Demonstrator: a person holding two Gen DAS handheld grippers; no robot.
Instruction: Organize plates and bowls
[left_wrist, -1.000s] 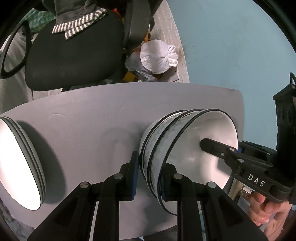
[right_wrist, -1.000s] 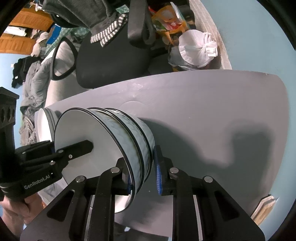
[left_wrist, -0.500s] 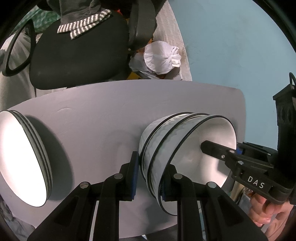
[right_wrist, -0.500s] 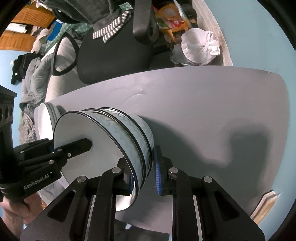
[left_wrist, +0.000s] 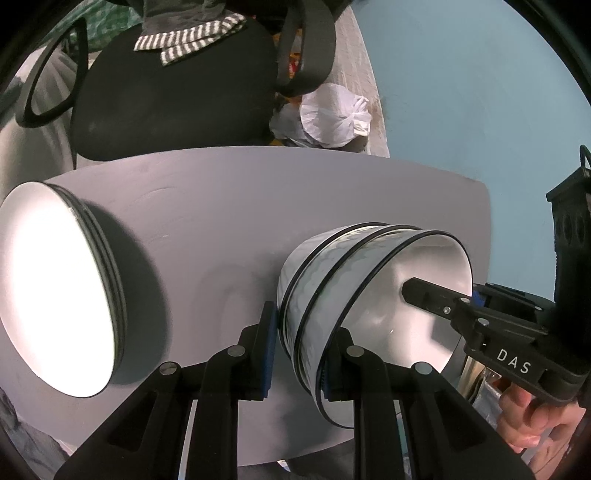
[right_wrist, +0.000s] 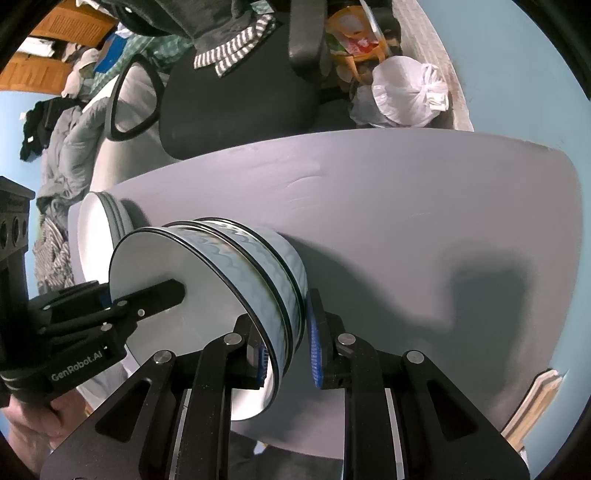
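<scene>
A stack of three nested white bowls (left_wrist: 332, 266) with wavy blue-grey sides and black rims is held between both grippers over the grey table (left_wrist: 221, 206). My left gripper (left_wrist: 299, 362) is shut on the stack's left rim, one finger inside and one outside. My right gripper (right_wrist: 288, 350) is shut on the opposite rim of the bowls (right_wrist: 258, 258). Each gripper shows in the other's view: the right gripper (left_wrist: 476, 314) and the left gripper (right_wrist: 110, 306). A stack of white plates (left_wrist: 59, 295) lies at the table's left end, also visible as plates (right_wrist: 98, 229).
A black office chair (left_wrist: 177, 92) with a striped cloth stands behind the table (right_wrist: 406, 206). A tied white plastic bag (right_wrist: 402, 96) sits on the floor by the blue wall. The table's right half holds only shadows. A hand (left_wrist: 532, 424) holds the right gripper.
Both grippers have carried the bowl stack leftward across the table toward the plates, which now look larger and nearer in the left wrist view. Both grips are unchanged.
</scene>
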